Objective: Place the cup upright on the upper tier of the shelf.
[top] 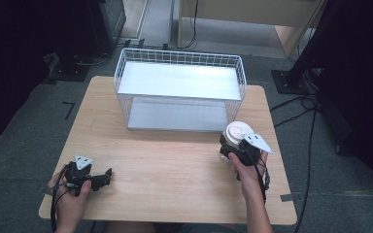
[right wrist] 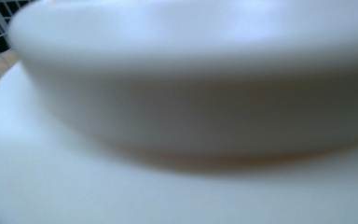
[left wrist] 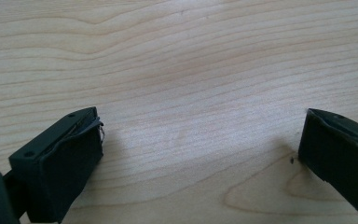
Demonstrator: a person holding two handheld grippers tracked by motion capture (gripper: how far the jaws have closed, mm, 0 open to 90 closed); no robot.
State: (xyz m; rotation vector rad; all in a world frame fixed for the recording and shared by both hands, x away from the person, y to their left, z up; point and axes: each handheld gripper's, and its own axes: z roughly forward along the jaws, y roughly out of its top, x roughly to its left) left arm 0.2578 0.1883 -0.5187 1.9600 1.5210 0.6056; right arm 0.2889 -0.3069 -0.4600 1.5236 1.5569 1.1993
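At the lower left of the high view, the left gripper (top: 108, 175) lay low over the bare table (top: 175, 160), held in the person's left hand (top: 68, 199). In its own view the two black jaws stood wide apart with only wood grain between them, so it was plainly open and empty.

At the lower right, the right hand (top: 246, 177) held the right gripper (top: 226, 148) against a cup (top: 237, 133), a pale paper one under a white domed lid, standing near the table's right edge just in front of the rack's lower right corner. The right gripper view sat so close that the lid (right wrist: 191, 93) was a white blur, with a little wire grid at the upper left. The jaws appeared to flank the cup's body below the lid, but whether they had closed on it I cannot tell.

The cup is probably light and thin-walled, easy to crush, and the lid could pop off. The body under the rim looks like the sound place to hold, with gentle pressure.

Farthest back, at the centre top, stood a white wire rack (top: 179, 58), its two shelves empty.
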